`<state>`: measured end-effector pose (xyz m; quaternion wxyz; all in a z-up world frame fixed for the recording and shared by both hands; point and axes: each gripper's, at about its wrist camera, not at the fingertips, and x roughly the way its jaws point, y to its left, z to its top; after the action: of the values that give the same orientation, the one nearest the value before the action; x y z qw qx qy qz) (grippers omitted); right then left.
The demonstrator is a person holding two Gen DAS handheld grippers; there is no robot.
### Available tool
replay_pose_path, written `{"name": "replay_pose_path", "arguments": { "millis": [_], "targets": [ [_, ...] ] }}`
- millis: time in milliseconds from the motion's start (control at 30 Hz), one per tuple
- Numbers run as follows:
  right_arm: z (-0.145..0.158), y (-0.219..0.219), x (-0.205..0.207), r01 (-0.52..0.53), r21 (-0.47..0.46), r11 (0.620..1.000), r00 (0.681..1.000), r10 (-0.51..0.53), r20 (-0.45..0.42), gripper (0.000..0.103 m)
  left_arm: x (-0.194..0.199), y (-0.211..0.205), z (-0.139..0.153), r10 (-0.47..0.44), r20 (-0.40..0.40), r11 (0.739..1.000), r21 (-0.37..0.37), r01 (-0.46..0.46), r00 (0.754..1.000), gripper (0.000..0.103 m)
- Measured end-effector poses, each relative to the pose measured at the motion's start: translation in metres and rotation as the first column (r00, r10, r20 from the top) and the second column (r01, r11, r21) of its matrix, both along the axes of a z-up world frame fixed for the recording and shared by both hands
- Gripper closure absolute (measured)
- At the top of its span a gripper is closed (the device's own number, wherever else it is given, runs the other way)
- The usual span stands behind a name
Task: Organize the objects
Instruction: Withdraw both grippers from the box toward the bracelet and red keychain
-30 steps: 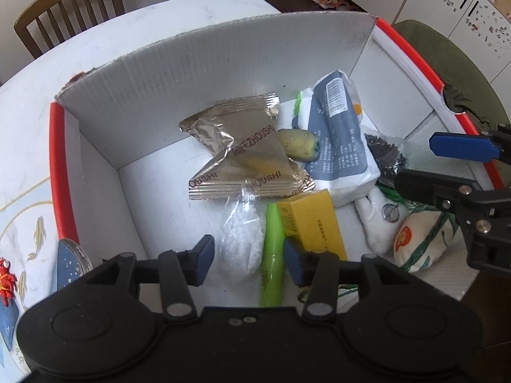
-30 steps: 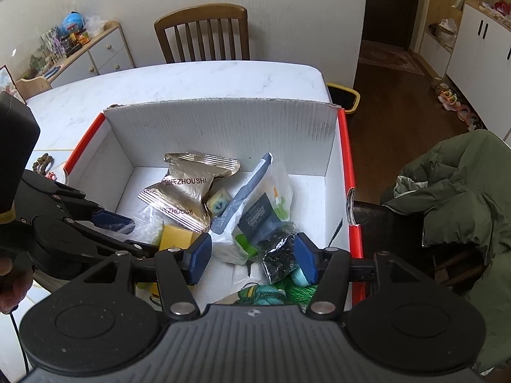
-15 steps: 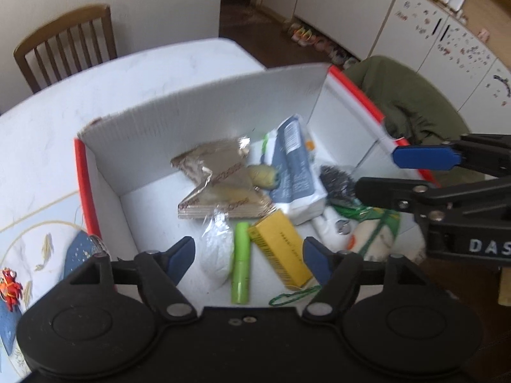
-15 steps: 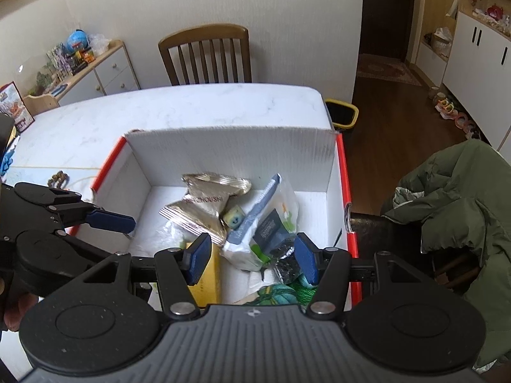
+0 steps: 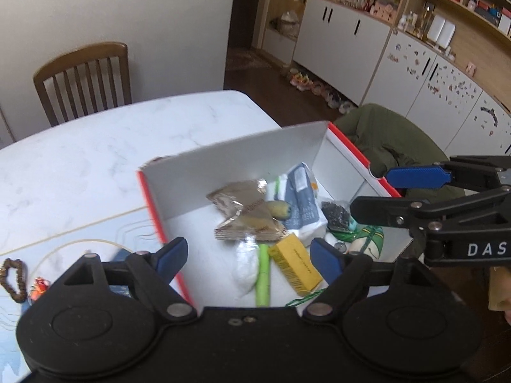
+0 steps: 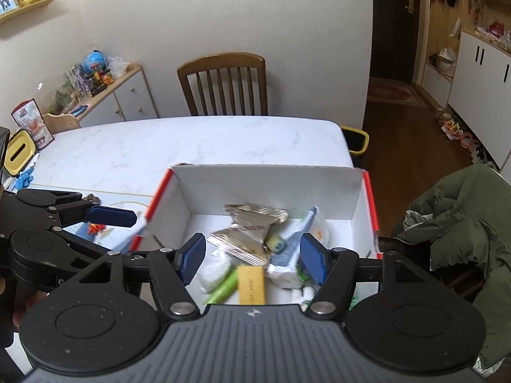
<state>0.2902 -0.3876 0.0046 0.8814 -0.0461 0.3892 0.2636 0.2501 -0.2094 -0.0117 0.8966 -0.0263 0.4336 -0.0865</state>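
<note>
Both claws spread wide, holding nothing. Left claw [image 5: 247, 257] hovers above the near end of the box [image 5: 223, 162]; right claw [image 6: 252, 257] same, over its own near edge. Stuff sits in a heap below/ahead of the pads: yellow carton [image 5: 295, 268] and green tube [image 5: 263, 274] closest, foil packs [image 5: 247, 214] behind them, blue-white pouch [image 5: 301, 202] further fwd-right. Imo take the carton first w/ one claw, straight down, pads across the narrow sides. Keep the other claw clear to avoid a clash; foil looks slippery, leave it for later
</note>
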Motion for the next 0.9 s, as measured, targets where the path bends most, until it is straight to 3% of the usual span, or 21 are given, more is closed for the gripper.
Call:
{"name": "replay_pose_path", "arguments": {
  "millis": [367, 900],
  "targets": [
    [0.018, 0.044, -0.028, -0.020, 0.021, 1.000, 0.999, 0.019, 0.031, 0.029, -0.031, 0.067, 0.027, 0.073, 0.085, 0.997, 0.001, -0.073, 0.994, 0.010],
    [0.019, 0.139, -0.054, -0.081, 0.013, 0.997, 0.996, 0.081, 0.042, 0.020, -0.056, 0.178, 0.033, 0.216, 0.125, 0.976, 0.009, -0.219, 0.968, 0.001]
  ]
}}
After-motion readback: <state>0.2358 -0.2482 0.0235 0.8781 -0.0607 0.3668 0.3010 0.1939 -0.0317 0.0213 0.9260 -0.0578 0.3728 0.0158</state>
